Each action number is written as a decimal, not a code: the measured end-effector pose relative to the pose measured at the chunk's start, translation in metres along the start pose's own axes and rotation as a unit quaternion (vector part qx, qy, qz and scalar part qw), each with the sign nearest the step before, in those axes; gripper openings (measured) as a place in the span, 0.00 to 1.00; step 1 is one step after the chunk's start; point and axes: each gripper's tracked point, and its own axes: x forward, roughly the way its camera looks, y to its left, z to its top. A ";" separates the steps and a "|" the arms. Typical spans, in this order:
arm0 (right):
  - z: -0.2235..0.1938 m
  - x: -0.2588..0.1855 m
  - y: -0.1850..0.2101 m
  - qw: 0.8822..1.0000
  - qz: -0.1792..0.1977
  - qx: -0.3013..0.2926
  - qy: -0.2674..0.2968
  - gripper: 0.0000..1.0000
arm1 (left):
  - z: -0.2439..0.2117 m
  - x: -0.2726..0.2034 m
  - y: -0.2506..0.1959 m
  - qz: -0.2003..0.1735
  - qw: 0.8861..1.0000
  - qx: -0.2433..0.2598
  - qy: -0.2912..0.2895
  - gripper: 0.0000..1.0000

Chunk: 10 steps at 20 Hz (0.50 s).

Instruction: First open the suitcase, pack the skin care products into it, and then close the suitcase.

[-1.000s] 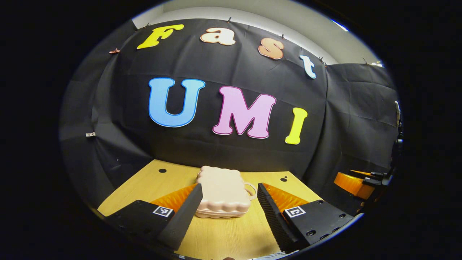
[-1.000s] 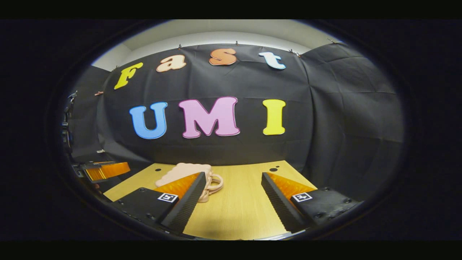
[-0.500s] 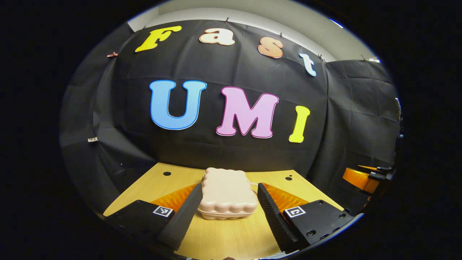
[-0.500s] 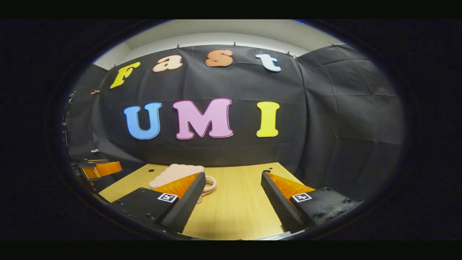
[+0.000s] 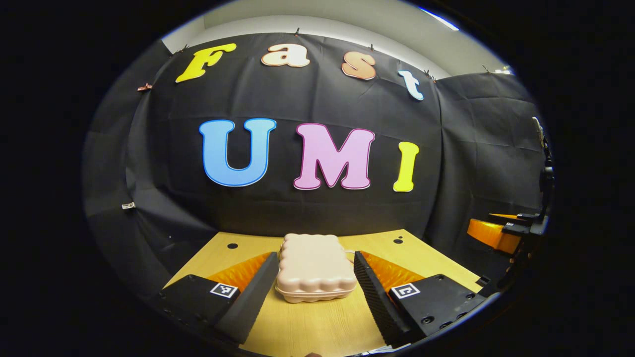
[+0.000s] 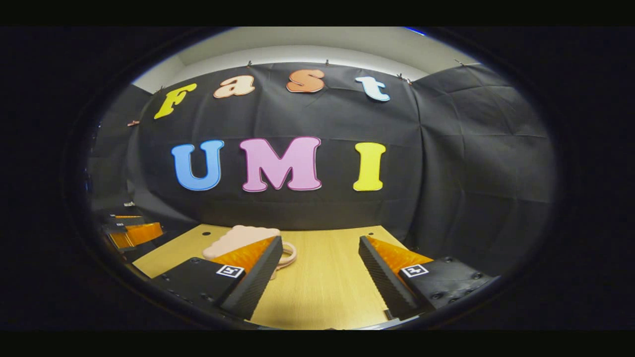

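The closed pink suitcase (image 5: 316, 267) lies on the table (image 5: 317, 322), framed by the released left hand-held gripper (image 5: 314, 277); the right hand-held gripper (image 6: 317, 270) gapes nearby

wooden table (image 5: 317, 322), closed pink suitcase (image 5: 315, 265)

even overhead light, sharp centre, strong fisheye bending toward dim edges.

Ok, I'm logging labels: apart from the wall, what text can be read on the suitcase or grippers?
Suitcase: none.
Left gripper tags: coded squares, no words.
Right gripper tags: the same; its small side label is too small to read.
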 end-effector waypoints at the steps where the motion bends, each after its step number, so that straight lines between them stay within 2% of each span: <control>1: 0.002 0.000 0.002 1.000 0.002 0.000 -0.002 0.98 | 0.001 -0.001 0.001 0.001 1.000 0.001 -0.001 0.96; 10: -0.003 -0.003 0.009 1.000 0.010 -0.004 0.007 0.98 | -0.004 -0.002 -0.001 0.000 1.000 -0.011 0.007 0.96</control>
